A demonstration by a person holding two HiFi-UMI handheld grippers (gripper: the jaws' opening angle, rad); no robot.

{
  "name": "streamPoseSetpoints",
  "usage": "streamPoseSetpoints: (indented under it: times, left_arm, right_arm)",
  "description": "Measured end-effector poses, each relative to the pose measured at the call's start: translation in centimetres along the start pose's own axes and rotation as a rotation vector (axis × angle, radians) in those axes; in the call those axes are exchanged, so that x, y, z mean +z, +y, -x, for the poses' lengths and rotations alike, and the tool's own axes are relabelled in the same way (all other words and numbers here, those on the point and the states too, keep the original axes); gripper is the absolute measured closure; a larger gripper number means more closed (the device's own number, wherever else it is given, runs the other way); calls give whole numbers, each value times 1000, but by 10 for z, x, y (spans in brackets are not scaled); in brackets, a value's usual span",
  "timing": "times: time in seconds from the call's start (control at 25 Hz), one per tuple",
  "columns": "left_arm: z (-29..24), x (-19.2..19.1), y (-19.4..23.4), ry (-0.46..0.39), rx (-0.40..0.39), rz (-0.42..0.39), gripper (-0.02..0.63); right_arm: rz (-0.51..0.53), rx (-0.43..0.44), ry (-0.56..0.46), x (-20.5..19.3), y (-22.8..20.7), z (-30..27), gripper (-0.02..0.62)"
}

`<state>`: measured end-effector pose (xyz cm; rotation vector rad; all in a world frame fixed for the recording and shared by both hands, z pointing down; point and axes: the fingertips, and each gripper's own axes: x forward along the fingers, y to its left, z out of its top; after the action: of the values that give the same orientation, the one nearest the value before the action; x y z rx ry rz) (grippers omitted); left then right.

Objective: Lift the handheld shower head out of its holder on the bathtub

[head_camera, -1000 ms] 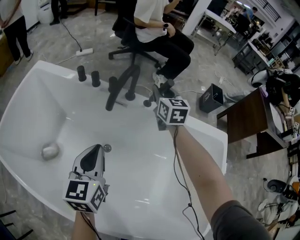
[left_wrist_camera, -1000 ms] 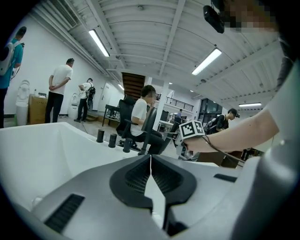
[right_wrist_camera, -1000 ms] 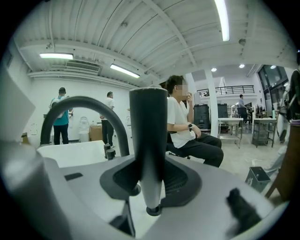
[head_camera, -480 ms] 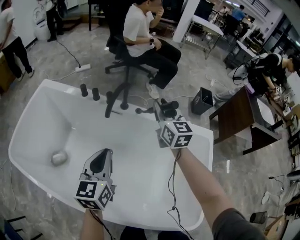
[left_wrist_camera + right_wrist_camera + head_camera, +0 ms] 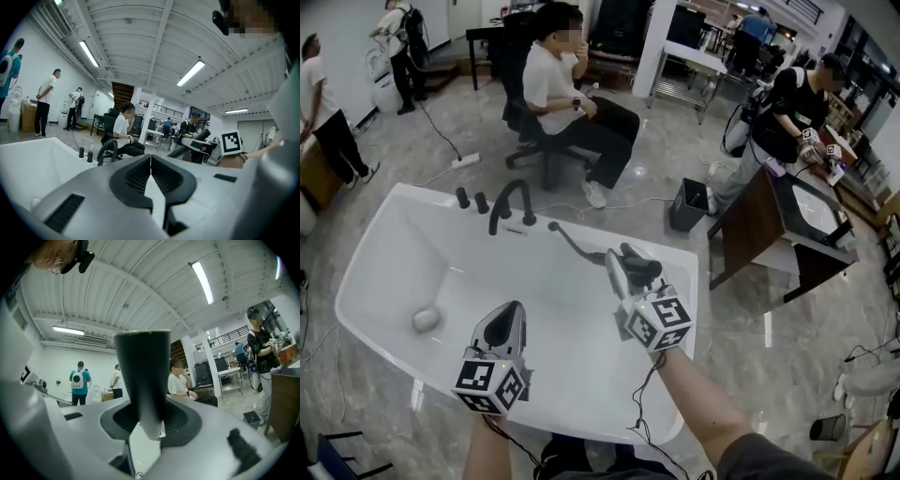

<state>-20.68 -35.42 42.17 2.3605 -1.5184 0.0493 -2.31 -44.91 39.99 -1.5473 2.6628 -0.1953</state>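
1. We found the right gripper (image 5: 628, 279) over the right part of the white bathtub (image 5: 384, 244). Its jaws were clamped on the dark handle of the handheld shower head (image 5: 143, 376). The right gripper view showed that handle standing upright between the pads.
2. The shower head hung in the air above the tub interior, apart from the rim, at about 2 o'clock from the left gripper (image 5: 508, 317).
3. Its dark hose (image 5: 577, 246) ran from the head toward 10 o'clock, down to the far deck of the tub.
4. The left gripper hovered over the near part of the tub. Its jaws were pressed together with nothing between them.
5. A black arched faucet (image 5: 508, 199) stood on the far rim, at about 12 o'clock from the left gripper. Two black knobs (image 5: 462, 197) stood just beside it, at its 9 o'clock.
6. A round grey object (image 5: 426, 319) lay on the tub floor, at 9 o'clock from the left gripper.
7. A seated person (image 5: 558, 94) occupied an office chair beyond the far rim, at 12 o'clock.
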Motion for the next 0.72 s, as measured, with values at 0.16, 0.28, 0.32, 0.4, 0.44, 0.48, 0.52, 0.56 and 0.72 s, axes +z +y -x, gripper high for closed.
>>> streamPoseSetpoints:
  times: [0.16, 0.28, 0.32, 0.4, 0.44, 0.48, 0.52, 0.56, 0.72]
  left_arm:
    - [15, 1, -62, -3, -21, -35, 589]
    - [30, -3, -108, 6, -26, -72, 589]
    - [36, -4, -124, 6, -26, -81, 589]
    - [50, -6, -156, -1, -20, -87, 589]
    - [59, -9, -172, -5, -14, -85, 589]
    - [67, -13, -187, -7, -8, -83, 589]
    - [75, -17, -202, -10, -2, -81, 589]
    - [83, -20, -217, -15, 3, -80, 589]
    - [107, -31, -264, -25, 12, -75, 589]
  right_arm:
    - [-2, 31, -17, 16, 2, 65, 468]
    - [-18, 45, -59, 31, 2, 116, 468]
    - [-22, 48, -74, 38, 2, 133, 468]
    - [-24, 60, -92, 48, 1, 167, 468]
    - [-25, 66, -93, 50, -1, 185, 468]
    - [-29, 70, -90, 52, -3, 203, 468]
    - [-34, 71, -85, 53, -5, 221, 468]
    - [-38, 72, -80, 53, -9, 238, 468]
    - [-42, 78, -63, 53, -17, 294, 468]
